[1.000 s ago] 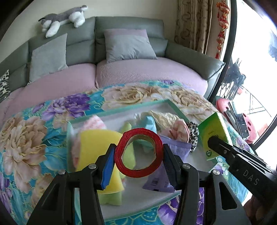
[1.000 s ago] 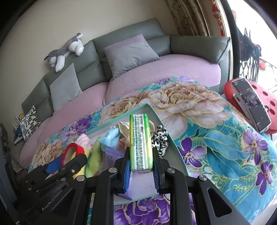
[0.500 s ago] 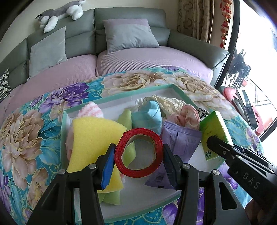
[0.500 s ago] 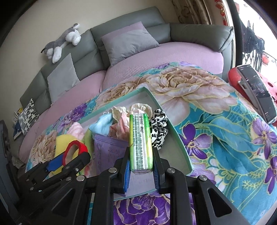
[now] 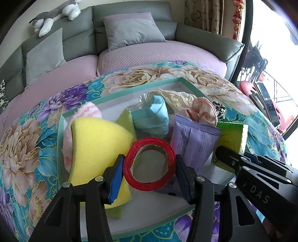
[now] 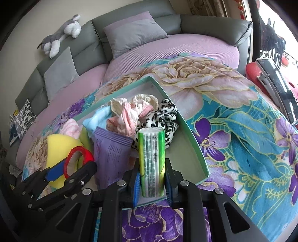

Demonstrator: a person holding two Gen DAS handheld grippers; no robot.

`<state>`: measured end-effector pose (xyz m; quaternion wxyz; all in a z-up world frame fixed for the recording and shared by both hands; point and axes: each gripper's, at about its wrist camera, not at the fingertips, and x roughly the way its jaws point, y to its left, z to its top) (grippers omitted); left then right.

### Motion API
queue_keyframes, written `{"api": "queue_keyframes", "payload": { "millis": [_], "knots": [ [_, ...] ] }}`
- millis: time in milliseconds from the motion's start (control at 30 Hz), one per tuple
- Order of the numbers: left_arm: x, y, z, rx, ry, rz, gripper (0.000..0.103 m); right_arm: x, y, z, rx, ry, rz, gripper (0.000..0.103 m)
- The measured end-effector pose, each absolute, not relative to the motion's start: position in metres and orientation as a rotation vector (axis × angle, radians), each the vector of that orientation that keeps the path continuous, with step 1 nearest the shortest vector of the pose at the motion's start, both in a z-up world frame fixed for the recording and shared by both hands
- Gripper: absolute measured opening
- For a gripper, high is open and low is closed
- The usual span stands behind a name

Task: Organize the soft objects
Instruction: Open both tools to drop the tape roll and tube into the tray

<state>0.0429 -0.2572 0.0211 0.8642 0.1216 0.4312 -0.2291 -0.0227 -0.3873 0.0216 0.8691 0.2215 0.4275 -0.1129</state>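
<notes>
My left gripper (image 5: pixel 149 175) is shut on a red tape roll (image 5: pixel 150 163) and holds it over the near part of a green-rimmed tray (image 5: pixel 178 80). My right gripper (image 6: pixel 151 186) is shut on a green tissue pack (image 6: pixel 151 162), held upright over the tray's (image 6: pixel 193 141) near right corner. The pack also shows in the left wrist view (image 5: pixel 231 141). In the tray lie a yellow sponge (image 5: pixel 96 147), a purple packet (image 5: pixel 193 141), a blue cloth (image 5: pixel 154 115), pink cloths (image 5: pixel 203 111) and a black-and-white scrunchie (image 6: pixel 160 117).
The tray sits on a floral blanket (image 6: pixel 242 119) in front of a sofa with grey cushions (image 5: pixel 130 29). A plush toy (image 5: pixel 55 16) lies on the sofa back. A red stool with a phone (image 6: pixel 275 82) stands at the right.
Both grippers have moved lower and closer over the tray with their loads. The tray contents look larger and nearer now.
</notes>
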Motion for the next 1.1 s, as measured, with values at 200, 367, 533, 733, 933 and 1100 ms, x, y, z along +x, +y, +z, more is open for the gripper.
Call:
{"api": "queue_keyframes", "payload": {
  "millis": [200, 367, 533, 733, 933, 1100],
  "knots": [
    [0.041, -0.261, 0.019, 0.281, 0.916, -0.49, 0.055, -0.022, -0.387, 0.02, 0.464, 0.907, -0.241, 0.026],
    [0.041, -0.262, 0.019, 0.288, 0.915, -0.496, 0.055, -0.022, -0.387, 0.02, 0.469, 0.907, -0.244, 0.026],
    [0.041, -0.262, 0.02, 0.283, 0.918, -0.507, 0.062, -0.023, -0.389, 0.02, 0.472, 0.906, -0.256, 0.026],
    [0.04, -0.259, 0.028, 0.277, 0.915, -0.507, 0.063, -0.025, -0.391, 0.023, 0.471, 0.903, -0.267, 0.027],
    [0.038, -0.251, 0.043, 0.252, 0.896, -0.507, 0.063, -0.028, -0.391, 0.028, 0.479, 0.881, -0.265, 0.034],
    [0.035, -0.242, 0.061, 0.225, 0.858, -0.518, 0.063, -0.029, -0.389, 0.035, 0.462, 0.854, -0.261, 0.034]
  ]
}}
